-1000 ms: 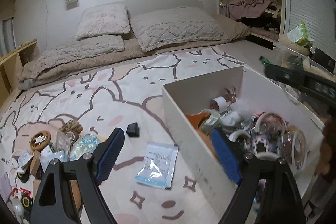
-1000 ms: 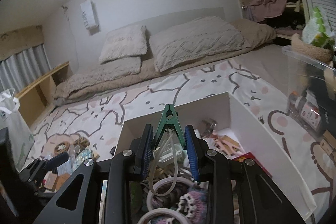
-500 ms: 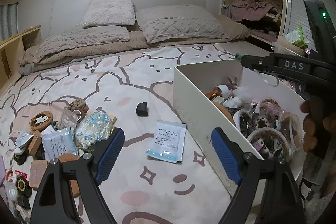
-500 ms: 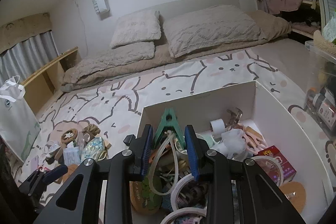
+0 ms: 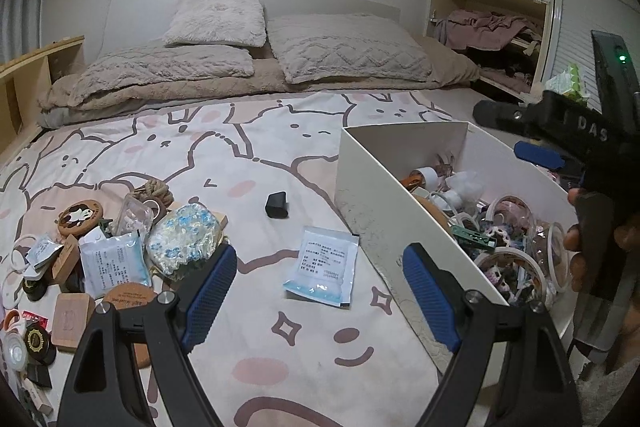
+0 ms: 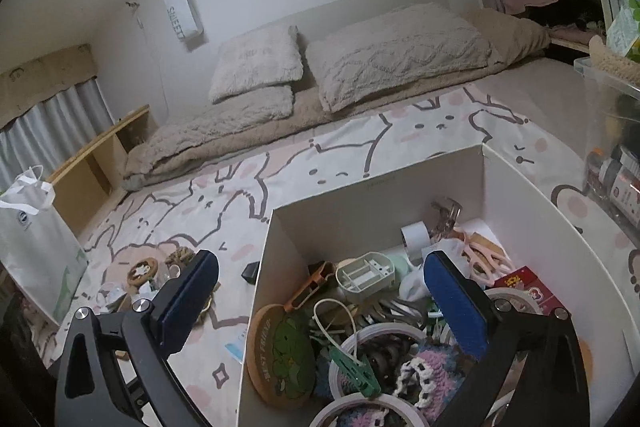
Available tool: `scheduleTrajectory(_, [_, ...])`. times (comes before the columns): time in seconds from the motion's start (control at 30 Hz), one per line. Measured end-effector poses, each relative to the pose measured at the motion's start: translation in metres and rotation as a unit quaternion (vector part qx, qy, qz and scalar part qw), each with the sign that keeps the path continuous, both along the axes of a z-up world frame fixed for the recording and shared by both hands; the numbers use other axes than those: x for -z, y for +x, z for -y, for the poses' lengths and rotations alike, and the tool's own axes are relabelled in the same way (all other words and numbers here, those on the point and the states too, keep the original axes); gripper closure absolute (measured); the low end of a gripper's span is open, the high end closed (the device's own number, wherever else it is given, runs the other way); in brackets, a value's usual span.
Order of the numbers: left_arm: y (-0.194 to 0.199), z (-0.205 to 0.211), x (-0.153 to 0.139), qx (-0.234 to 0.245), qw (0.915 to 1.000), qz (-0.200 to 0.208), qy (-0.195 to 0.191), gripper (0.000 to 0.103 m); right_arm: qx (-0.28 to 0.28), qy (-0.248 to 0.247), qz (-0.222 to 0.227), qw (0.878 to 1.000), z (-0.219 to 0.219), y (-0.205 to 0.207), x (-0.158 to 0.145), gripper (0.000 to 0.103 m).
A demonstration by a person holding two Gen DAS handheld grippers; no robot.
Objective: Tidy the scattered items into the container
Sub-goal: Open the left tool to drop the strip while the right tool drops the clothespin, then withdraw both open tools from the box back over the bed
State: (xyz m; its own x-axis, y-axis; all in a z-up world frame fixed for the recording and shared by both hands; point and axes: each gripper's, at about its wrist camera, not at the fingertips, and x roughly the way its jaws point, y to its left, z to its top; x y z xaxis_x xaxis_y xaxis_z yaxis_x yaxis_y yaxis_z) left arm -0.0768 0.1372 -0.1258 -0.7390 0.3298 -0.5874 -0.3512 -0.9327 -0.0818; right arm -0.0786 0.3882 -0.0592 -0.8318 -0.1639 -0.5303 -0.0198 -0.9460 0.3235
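Clip's in the box, both grippers empty — you're between picks.

The green clip (image 6: pixel 354 363) lies in the white box (image 6: pixel 372 195), on top of the tape rings near the front, its long axis slanting from upper left to lower right in the right wrist view, jaw end toward the lower right as best I can tell. Your right gripper (image 6: pixel 320 303) hovers above it with jaws spread wide and nothing between them; that drop looks done. Your left gripper (image 5: pixel 320 299) is open wide too, low over the bedspread (image 5: pixel 248 163), facing the white sachet (image 5: pixel 322 271), which lies flat just beside the box wall, long axis running roughly away from you. I'd say that's next: come down and pinch across its short width. The black block (image 5: pixel 277 205) and the pile (image 5: pixel 120 247) at your left wait.
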Motion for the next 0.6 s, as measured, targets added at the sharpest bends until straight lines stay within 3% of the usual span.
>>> scheduleTrajectory(0.13, [0.003,0.002,-0.004,0.000,1.0000,-0.004,0.003,0.018,0.007,0.005,0.008,1.000,-0.005,0.003,-0.001,0.001])
scheduleTrajectory(0.3, [0.005,0.004,-0.006,0.000,1.0000,-0.006,0.005,0.018,0.051,0.111,0.035,0.992,-0.007,0.010,0.000,0.001])
scheduleTrajectory(0.6, [0.006,0.006,-0.007,-0.001,1.0000,-0.008,0.005,0.017,0.068,0.122,0.033,0.990,-0.016,0.014,0.002,0.001])
